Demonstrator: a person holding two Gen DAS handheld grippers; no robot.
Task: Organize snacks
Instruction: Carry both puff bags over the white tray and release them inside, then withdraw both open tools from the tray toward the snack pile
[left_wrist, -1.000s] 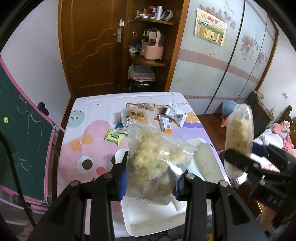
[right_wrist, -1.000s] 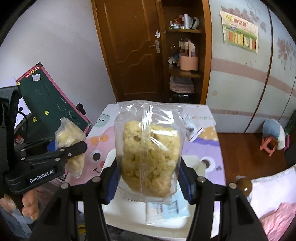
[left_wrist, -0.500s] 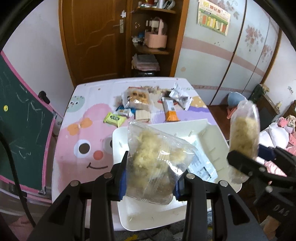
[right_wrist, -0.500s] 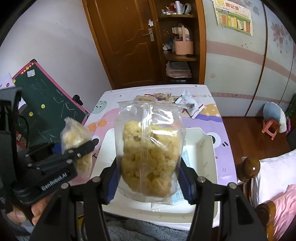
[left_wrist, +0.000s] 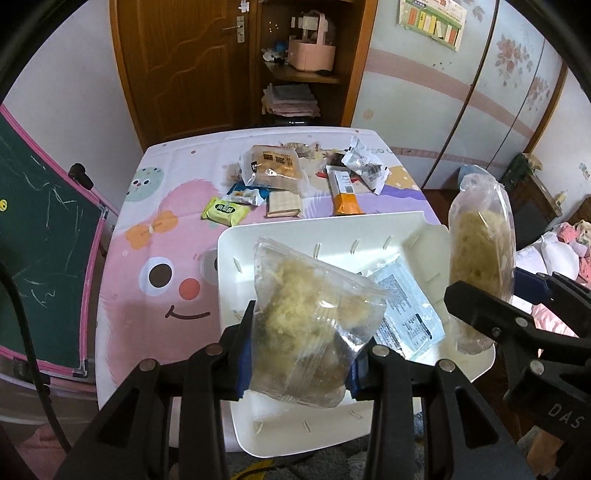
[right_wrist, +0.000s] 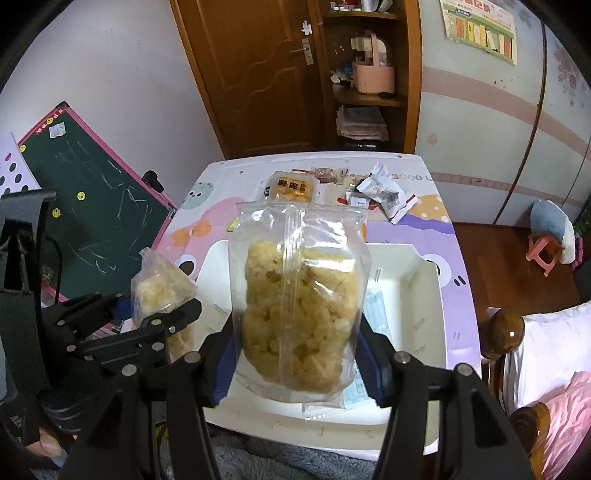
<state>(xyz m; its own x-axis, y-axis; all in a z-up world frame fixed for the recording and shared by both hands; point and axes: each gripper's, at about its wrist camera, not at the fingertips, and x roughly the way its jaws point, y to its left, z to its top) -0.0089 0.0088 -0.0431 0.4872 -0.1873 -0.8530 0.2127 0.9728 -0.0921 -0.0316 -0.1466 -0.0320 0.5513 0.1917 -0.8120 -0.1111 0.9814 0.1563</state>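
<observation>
Both grippers tip down over the white tray (left_wrist: 236, 243). The left gripper (left_wrist: 299, 363) squeezes 1 puff bag (left_wrist: 306, 325). The right gripper (right_wrist: 295, 363) squeezes another bag (right_wrist: 299, 306), hiding the tray's middle.

Home bedroom: wooden door (left_wrist: 184, 66), floral wardrobe (left_wrist: 480, 92), bed w/ pink bedding (right_wrist: 554, 406), kids' chalkboard (right_wrist: 92, 206).

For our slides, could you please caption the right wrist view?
Right tool holds a clear puffed-snack bag above the white tray.

Wooden door (left_wrist: 184, 66) beside open shelves (left_wrist: 306, 74), floral wardrobe (left_wrist: 480, 92), chalkboard (right_wrist: 92, 206).
</observation>
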